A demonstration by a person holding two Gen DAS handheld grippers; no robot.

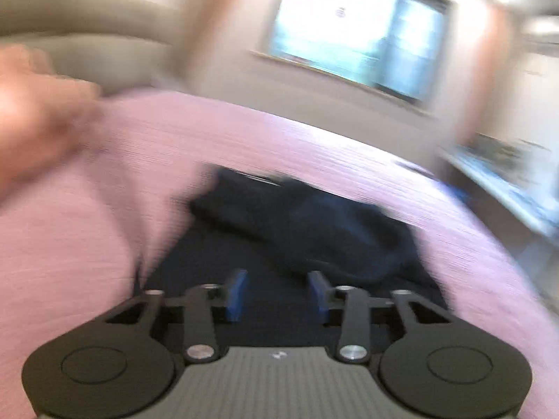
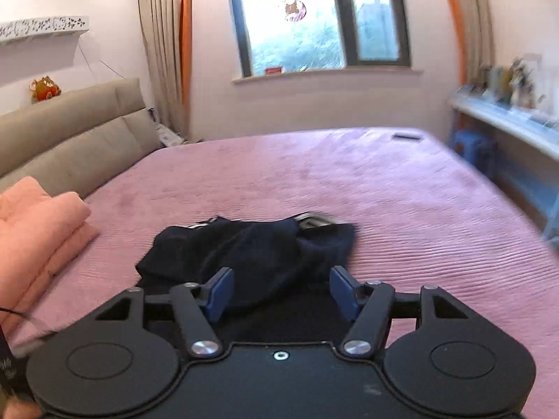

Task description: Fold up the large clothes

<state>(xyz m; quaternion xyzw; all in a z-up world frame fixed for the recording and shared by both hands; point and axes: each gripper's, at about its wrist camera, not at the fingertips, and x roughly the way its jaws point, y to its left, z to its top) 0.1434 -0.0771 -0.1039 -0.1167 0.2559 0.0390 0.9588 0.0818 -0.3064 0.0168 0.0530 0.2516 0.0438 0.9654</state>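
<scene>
A dark navy garment (image 2: 255, 255) lies crumpled on the pink bedspread (image 2: 349, 181), with a striped black-and-white part showing at its far edge. My right gripper (image 2: 281, 288) is open and empty, hovering over the garment's near edge. In the blurred left wrist view the same garment (image 1: 314, 230) lies just ahead of my left gripper (image 1: 277, 291), which is open and empty above its near part. The bedspread (image 1: 244, 139) surrounds it.
A folded peach blanket (image 2: 38, 223) lies at the left on the bed, beside a grey padded headboard (image 2: 70, 132). A window (image 2: 314, 21) is in the far wall. A shelf with ornaments (image 2: 506, 104) and a blue stool (image 2: 471, 146) stand at the right.
</scene>
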